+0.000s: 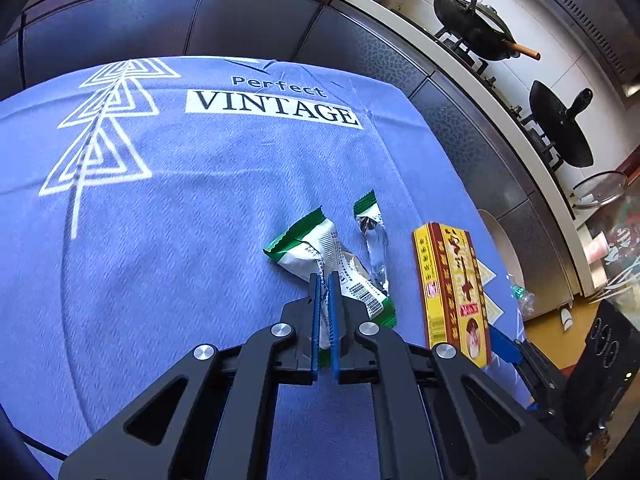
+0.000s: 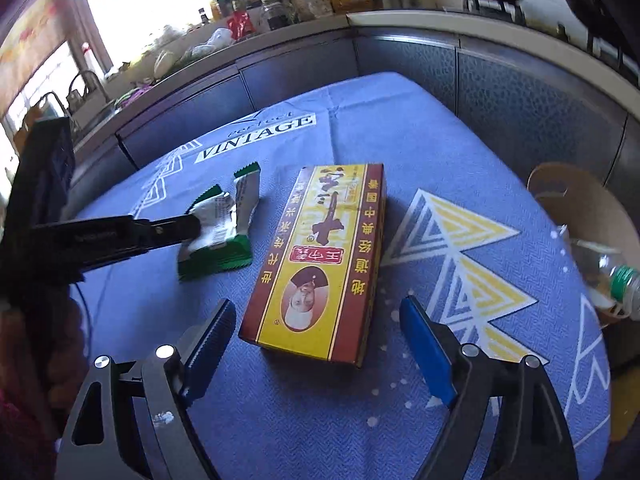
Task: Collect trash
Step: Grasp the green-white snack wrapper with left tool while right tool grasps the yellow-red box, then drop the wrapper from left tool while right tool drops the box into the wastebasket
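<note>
My left gripper (image 1: 324,280) is shut on a green and white snack wrapper (image 1: 316,248) lying on the blue tablecloth (image 1: 180,220). A second, smaller torn wrapper (image 1: 374,236) lies just right of it. A red and yellow cardboard box (image 1: 452,292) lies flat further right. In the right wrist view, my right gripper (image 2: 316,312) is open, its jaws on either side of the near end of the box (image 2: 324,260), slightly above the cloth. The left gripper (image 2: 188,228) shows there, holding the wrapper (image 2: 216,232) beside the second wrapper (image 2: 246,196).
A wooden chair back (image 2: 580,208) and a plastic bottle with a green cap (image 2: 616,280) are off the table's right edge. Dark kitchen cabinets (image 1: 240,20) stand behind the table, with a stove and woks (image 1: 476,20) on the counter.
</note>
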`<state>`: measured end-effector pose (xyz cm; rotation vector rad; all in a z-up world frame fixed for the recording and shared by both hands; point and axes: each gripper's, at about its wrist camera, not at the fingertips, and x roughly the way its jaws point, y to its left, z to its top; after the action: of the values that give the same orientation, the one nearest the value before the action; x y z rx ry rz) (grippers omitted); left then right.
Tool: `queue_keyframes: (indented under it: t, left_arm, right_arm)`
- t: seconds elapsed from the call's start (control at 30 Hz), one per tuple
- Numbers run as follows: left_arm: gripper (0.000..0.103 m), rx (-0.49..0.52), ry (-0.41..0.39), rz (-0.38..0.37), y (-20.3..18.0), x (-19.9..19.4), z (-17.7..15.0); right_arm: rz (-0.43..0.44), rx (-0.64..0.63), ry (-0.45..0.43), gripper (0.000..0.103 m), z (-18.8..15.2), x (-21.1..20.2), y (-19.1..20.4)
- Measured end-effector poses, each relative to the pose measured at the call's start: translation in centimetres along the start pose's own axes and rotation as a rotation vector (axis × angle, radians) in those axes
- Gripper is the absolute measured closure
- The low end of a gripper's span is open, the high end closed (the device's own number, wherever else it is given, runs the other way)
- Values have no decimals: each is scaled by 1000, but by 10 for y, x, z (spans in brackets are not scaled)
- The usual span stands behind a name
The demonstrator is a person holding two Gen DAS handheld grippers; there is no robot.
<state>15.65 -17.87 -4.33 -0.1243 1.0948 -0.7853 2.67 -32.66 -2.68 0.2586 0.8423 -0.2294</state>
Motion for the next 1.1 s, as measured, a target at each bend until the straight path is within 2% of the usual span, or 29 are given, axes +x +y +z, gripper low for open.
queue_keyframes:
  t: [0.1, 0.17, 0.33, 0.47, 0.63, 0.8, 1.0, 1.07, 1.1]
  left_arm:
    - [100, -3, -15, -39, 0, -21, -15]
    - [100, 2, -20, -71, -4, -30, -22]
    - [100, 25, 5, -137, -29, -27, -21]
    - [100, 83, 30, -168, -67, -10, -14]
    - [100, 179, 84, -219, -136, 34, -4]
    - [100, 266, 142, -236, -201, 88, 11]
    - [100, 307, 214, -241, -259, 152, 28]
    - [95, 307, 226, -241, -273, 171, 32]
    - [92, 300, 225, -236, -278, 177, 34]
  right_arm:
    - [-52, -71, -29, 40, -14, -5, 5]
    - [-25, -46, -34, 41, -19, -11, -3]
    - [-36, 29, -74, 44, -28, -37, -28]
    - [-104, 54, -149, 44, -34, -66, -49]
    - [-188, 107, -186, 45, -31, -81, -97]
    - [-248, 162, -217, 45, -15, -92, -149]
    - [-296, 247, -215, 44, 12, -89, -210]
    - [-294, 257, -201, 41, 17, -81, -226]
    - [-297, 264, -191, 29, 16, -78, -231]
